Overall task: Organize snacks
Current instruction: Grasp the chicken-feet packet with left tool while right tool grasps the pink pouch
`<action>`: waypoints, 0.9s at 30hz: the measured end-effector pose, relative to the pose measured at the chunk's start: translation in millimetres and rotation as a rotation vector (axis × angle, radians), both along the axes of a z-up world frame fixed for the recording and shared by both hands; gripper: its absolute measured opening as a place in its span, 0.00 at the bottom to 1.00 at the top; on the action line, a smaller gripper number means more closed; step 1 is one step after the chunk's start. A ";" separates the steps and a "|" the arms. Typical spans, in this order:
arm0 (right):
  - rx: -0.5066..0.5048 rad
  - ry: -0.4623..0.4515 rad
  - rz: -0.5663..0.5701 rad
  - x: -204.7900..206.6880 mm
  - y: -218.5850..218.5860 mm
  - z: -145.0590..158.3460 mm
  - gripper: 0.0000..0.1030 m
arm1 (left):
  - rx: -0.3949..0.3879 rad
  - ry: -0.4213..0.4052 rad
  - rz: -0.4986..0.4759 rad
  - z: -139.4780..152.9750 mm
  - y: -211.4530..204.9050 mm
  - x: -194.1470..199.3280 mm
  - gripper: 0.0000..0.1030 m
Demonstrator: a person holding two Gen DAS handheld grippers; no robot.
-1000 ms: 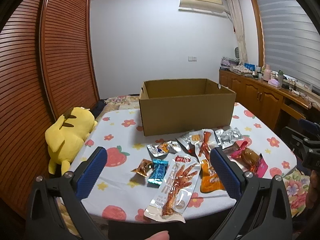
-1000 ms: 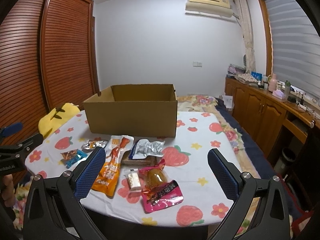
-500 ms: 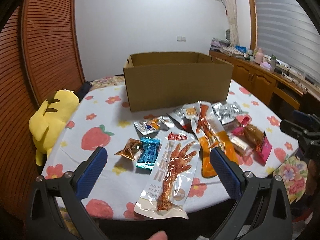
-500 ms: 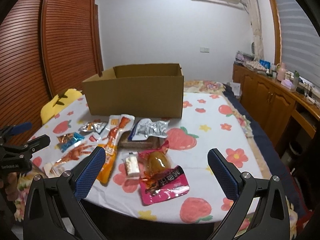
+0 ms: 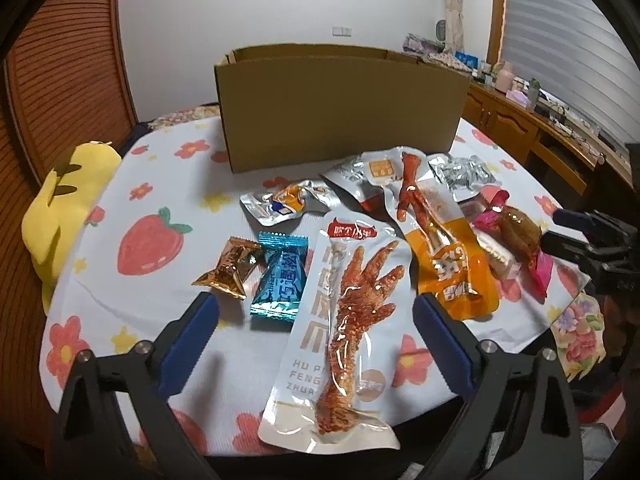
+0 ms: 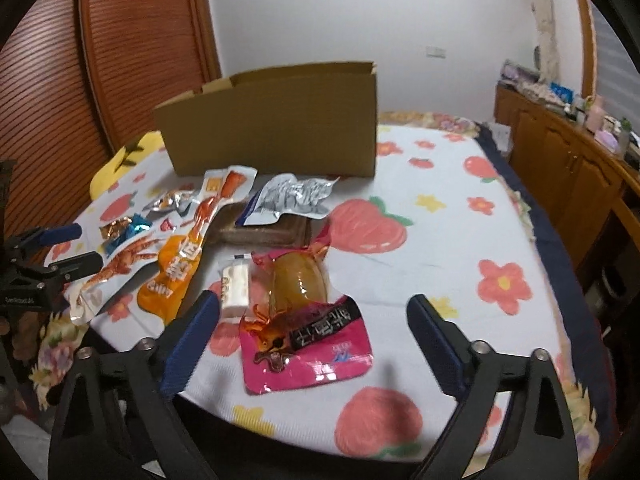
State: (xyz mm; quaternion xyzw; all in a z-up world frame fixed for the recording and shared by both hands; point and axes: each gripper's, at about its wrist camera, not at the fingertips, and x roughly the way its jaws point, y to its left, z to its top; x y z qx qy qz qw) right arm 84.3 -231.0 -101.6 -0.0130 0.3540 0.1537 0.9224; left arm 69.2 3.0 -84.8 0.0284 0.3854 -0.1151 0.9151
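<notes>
Task barely begun: all snack packets lie loose on the bench [image 5: 120, 312] in front of the cardboard box [image 5: 340, 108]; box interior not visible. Left hand-held gripper [image 5: 314, 334] jaws wide, empty, low over the chicken-foot packet [image 5: 344, 320]. Right hand-held gripper [image 6: 312, 334] wide, empty, framing the pink packet [image 6: 308, 344]. Both pitched down toward the spread.
</notes>
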 end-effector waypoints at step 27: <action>-0.123 0.119 0.109 45.9 23.0 -20.4 0.65 | 0.102 0.201 -0.201 -22.0 -35.8 42.9 0.67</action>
